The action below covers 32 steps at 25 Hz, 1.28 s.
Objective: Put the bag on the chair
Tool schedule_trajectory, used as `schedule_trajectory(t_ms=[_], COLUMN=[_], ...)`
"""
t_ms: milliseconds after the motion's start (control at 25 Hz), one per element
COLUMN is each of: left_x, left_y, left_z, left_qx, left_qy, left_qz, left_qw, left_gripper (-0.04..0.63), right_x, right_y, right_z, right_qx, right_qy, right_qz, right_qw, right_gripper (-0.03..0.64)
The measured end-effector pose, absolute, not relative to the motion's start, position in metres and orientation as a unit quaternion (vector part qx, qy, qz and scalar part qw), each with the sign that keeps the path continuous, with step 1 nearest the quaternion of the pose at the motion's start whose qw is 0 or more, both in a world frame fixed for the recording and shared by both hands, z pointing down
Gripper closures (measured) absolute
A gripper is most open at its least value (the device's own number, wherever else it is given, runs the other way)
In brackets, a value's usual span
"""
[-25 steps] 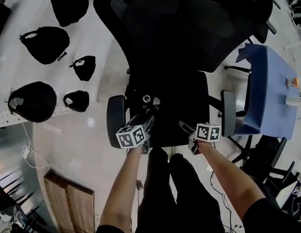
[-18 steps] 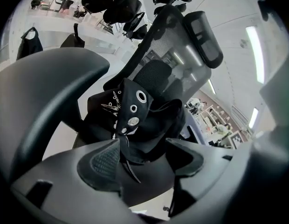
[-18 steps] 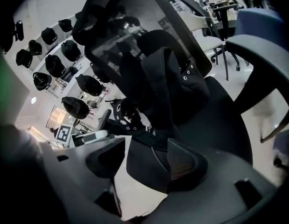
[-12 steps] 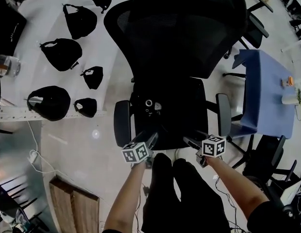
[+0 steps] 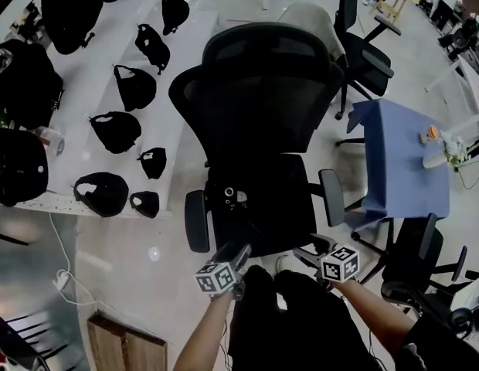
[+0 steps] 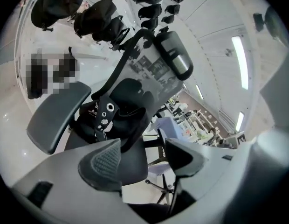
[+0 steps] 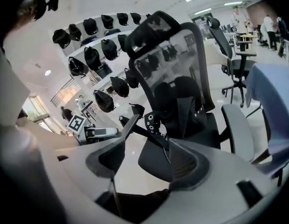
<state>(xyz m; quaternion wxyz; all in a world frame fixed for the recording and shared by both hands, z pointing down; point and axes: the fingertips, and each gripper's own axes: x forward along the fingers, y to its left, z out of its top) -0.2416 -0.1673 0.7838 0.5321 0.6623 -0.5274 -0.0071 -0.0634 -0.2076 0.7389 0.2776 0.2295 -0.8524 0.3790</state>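
- The head view is taking in the whole black chair, with the bag lying on its seat close under the backrest; black on black, its outline is hard to tell there
- The left gripper view is showing more of the bag: a dark slumped shape with a strap bearing metal eyelets, resting between the armrests
- The right gripper view is showing the bag leaning against the mesh back, and the other gripper's marker cube off to its left
- Only the head view is showing the white table with its row of other black bags, and the blue table on the far side
- The left gripper is hanging released, jaws apart with nothing between them; the right gripper likewise
- Compared with a second ago, both grippers are drawing back from the seat to beyond its front edge, and the chair is appearing smaller in the head view
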Motion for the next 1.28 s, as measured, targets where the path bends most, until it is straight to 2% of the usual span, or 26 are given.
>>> schedule_trajectory(t_ms=[240, 400, 560, 840, 1000, 1120, 1280], left_x=[-0.216, -0.226, -0.202, -0.158, -0.125, -0.091, -0.056], left_y=[-0.157, -0.166, -0.156, -0.142, -0.129, -0.120, -0.100], left_z=[0.717, 0.666, 0.611, 0.543, 0.530, 0.512, 0.489], left_qx=[0.675, 0.686, 0.723, 0.754, 0.742, 0.746, 0.730], left_qy=[-0.528, -0.554, -0.552, -0.565, -0.587, -0.589, -0.620], left_qz=[-0.042, -0.060, -0.024, -0.023, -0.036, -0.047, -0.044], left_qw=[0.513, 0.468, 0.414, 0.335, 0.323, 0.308, 0.283], left_gripper=[0.313, 0.313, 0.313, 0.319, 0.381, 0.491, 0.559], right_x=[-0.054, -0.047, -0.024, 0.010, 0.040, 0.069, 0.104], right_y=[-0.202, -0.209, -0.210, -0.220, -0.215, -0.208, -0.193], right_z=[0.650, 0.603, 0.561, 0.505, 0.469, 0.452, 0.446], right_qx=[0.250, 0.262, 0.264, 0.238, 0.213, 0.202, 0.197], right_qy=[-0.881, -0.894, -0.904, -0.928, -0.943, -0.950, -0.953], right_qz=[0.321, 0.292, 0.281, 0.254, 0.238, 0.222, 0.219], right_qw=[0.242, 0.214, 0.183, 0.130, 0.095, 0.084, 0.075], right_gripper=[0.341, 0.341, 0.352, 0.399, 0.408, 0.436, 0.471])
